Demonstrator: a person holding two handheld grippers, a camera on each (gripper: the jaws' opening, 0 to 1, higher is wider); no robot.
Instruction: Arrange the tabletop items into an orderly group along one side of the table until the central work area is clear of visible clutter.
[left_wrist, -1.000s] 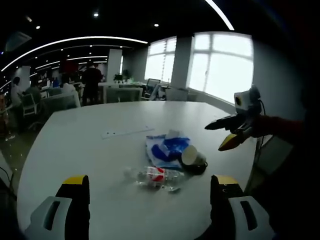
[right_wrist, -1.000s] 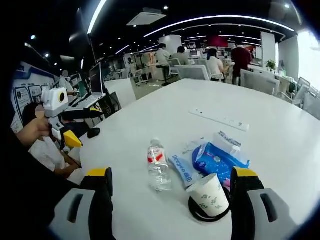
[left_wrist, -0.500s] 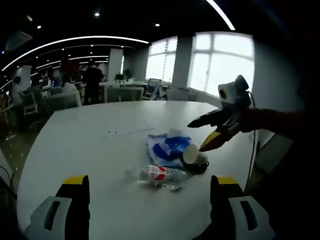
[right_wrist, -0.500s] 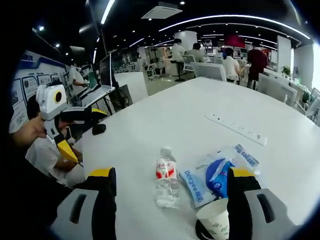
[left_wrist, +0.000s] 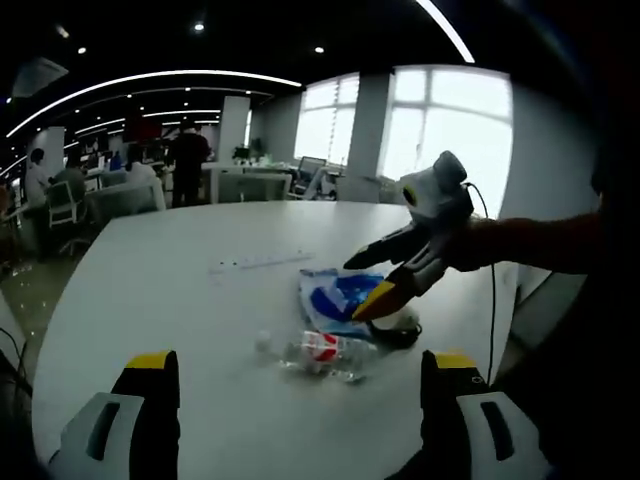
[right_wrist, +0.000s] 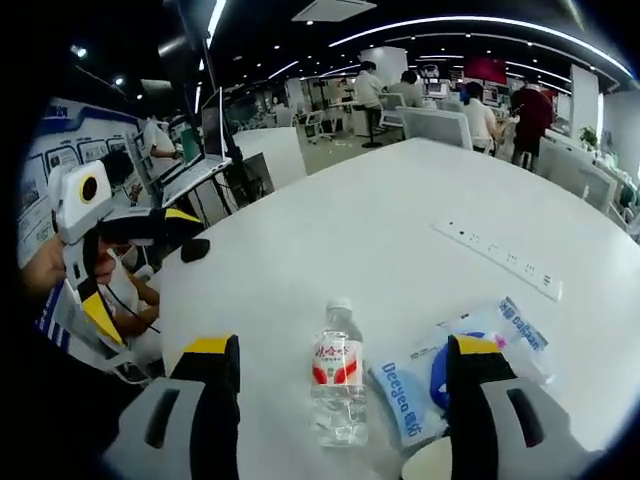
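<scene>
While the left gripper (left_wrist: 295, 415) hangs low at the near edge of the white table (left_wrist: 150, 290), its yellow-tipped jaws stand spread wide and hold nothing. Ahead of it and a little to the right lies the clutter: a clear water bottle (left_wrist: 318, 353) with a red label rests on its side closest to the jaws, a blue and white wipes pack (left_wrist: 335, 297) lies just beyond it, and a black lid (left_wrist: 400, 335) sits at the right of the pair with a paper cup (left_wrist: 405, 319) on it, mostly hidden. The right gripper (left_wrist: 365, 285) reaches in from the right, held by a hand (left_wrist: 470, 245), with its jaws parted above the cup and the pack; whether they touch either cannot be told. A long white power strip (left_wrist: 262, 262) lies farther off, well apart from the pile.

In the right gripper view, the right gripper (right_wrist: 335, 385) has its own jaws spread and empty. The water bottle (right_wrist: 338, 385) lies between them, cap pointing away. The wipes pack (right_wrist: 470, 350) sits by the right jaw, partly behind it, and the rim of the paper cup (right_wrist: 435, 462) shows at the bottom beside that jaw. The power strip (right_wrist: 497, 257) lies far ahead to the right. The left gripper (right_wrist: 130, 265) shows far to the left, off the table edge, jaws apart. People sit at desks in the office beyond.
</scene>
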